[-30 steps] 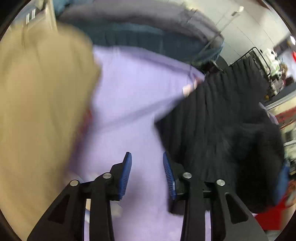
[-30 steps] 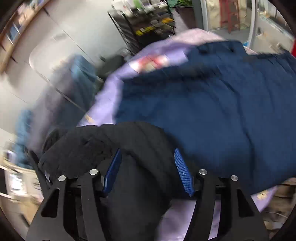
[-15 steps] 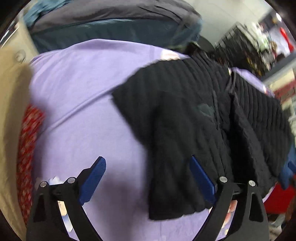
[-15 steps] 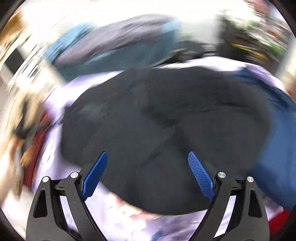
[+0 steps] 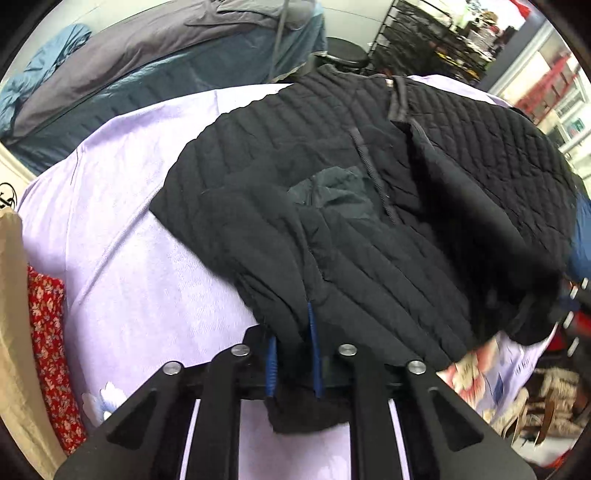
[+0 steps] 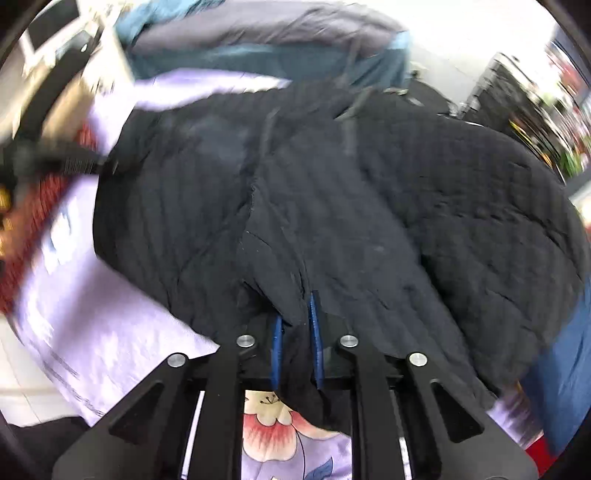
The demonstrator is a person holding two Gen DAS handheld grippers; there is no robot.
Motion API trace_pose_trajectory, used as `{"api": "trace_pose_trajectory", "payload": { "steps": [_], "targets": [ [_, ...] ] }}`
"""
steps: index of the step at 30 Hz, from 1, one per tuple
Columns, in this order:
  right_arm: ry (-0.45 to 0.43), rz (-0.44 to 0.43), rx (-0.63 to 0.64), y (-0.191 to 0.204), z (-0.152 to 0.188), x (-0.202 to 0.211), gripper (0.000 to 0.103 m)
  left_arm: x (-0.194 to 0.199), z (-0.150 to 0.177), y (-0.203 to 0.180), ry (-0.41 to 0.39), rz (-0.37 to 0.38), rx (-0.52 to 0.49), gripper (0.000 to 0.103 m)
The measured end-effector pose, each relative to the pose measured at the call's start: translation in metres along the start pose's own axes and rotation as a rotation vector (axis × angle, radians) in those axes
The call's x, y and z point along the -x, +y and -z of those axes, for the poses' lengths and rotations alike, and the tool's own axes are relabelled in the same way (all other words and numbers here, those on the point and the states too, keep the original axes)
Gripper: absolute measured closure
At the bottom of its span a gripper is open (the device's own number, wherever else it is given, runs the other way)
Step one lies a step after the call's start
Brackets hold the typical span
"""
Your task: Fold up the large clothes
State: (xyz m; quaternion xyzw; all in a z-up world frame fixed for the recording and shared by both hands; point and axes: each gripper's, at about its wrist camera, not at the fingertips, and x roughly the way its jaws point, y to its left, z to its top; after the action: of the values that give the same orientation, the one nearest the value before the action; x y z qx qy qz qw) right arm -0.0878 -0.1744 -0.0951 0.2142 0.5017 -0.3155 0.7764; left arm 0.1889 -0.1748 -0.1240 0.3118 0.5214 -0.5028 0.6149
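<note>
A black quilted jacket (image 5: 369, 192) lies spread and rumpled on a lilac sheet (image 5: 122, 236). My left gripper (image 5: 293, 332) is shut on the jacket's near hem, with black fabric pinched between the blue pads. In the right wrist view the same jacket (image 6: 369, 192) fills the middle, and my right gripper (image 6: 295, 325) is shut on another part of its near edge. The left gripper's black body shows blurred at the far left of the right wrist view (image 6: 48, 162).
A tan garment (image 5: 11, 317) and a red floral cloth (image 5: 48, 332) lie at the left. A grey and teal bedding pile (image 5: 166, 62) lies behind. A blue garment (image 6: 561, 369) lies at the right. Black wire shelving (image 5: 436, 33) stands beyond.
Both grippers were open half a second ago and have now closed on the near edge of the black jacket. Both have come in close to the fabric.
</note>
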Motion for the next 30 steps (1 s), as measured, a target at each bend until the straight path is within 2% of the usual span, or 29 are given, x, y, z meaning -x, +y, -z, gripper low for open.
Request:
{"api": "trace_pose_trajectory", "payload": {
  "steps": [4, 9, 12, 16, 17, 18, 20, 22, 25, 28, 29, 30],
  "targets": [
    [-0.005, 0.02, -0.118, -0.055, 0.031, 0.049, 0.092, 0.031, 0.031, -0.006, -0.029, 0.049, -0.05, 0.093],
    [0.072, 0.069, -0.289, -0.12, 0.094, 0.084, 0.092, 0.061, 0.097, -0.005, -0.016, 0.117, -0.096, 0.093],
    [0.151, 0.094, -0.379, -0.149, 0.136, 0.085, 0.092, 0.057, 0.135, -0.002, 0.057, 0.124, -0.105, 0.093],
    [0.254, 0.055, -0.415, -0.16, 0.177, 0.068, 0.089, 0.035, 0.177, 0.001, 0.189, 0.116, -0.155, 0.09],
    [0.274, 0.038, -0.424, -0.159, 0.184, 0.064, 0.077, 0.029, 0.187, 0.002, 0.225, 0.122, -0.176, 0.084],
    [0.335, 0.052, -0.414, -0.157, 0.191, 0.054, 0.05, 0.026, 0.194, 0.003, 0.242, 0.113, -0.192, 0.079],
    [0.383, 0.119, -0.353, -0.148, 0.204, 0.052, 0.024, 0.018, 0.214, 0.008, 0.28, 0.071, -0.24, 0.045],
    [0.419, 0.178, -0.237, -0.13, 0.21, 0.051, 0.024, 0.016, 0.226, 0.016, 0.3, 0.015, -0.266, 0.044],
    [0.467, 0.259, -0.13, -0.111, 0.206, 0.051, 0.024, 0.019, 0.233, 0.038, 0.33, -0.012, -0.217, 0.044],
    [0.585, 0.328, -0.048, -0.102, 0.201, 0.049, 0.022, 0.032, 0.217, 0.049, 0.276, -0.039, -0.155, 0.044],
    [0.61, 0.403, 0.014, -0.098, 0.196, 0.05, 0.022, 0.038, 0.205, 0.047, 0.238, -0.037, -0.136, 0.043],
    [0.617, 0.44, 0.048, -0.098, 0.195, 0.056, 0.022, 0.041, 0.198, 0.045, 0.215, -0.033, -0.128, 0.041]
  ]
}}
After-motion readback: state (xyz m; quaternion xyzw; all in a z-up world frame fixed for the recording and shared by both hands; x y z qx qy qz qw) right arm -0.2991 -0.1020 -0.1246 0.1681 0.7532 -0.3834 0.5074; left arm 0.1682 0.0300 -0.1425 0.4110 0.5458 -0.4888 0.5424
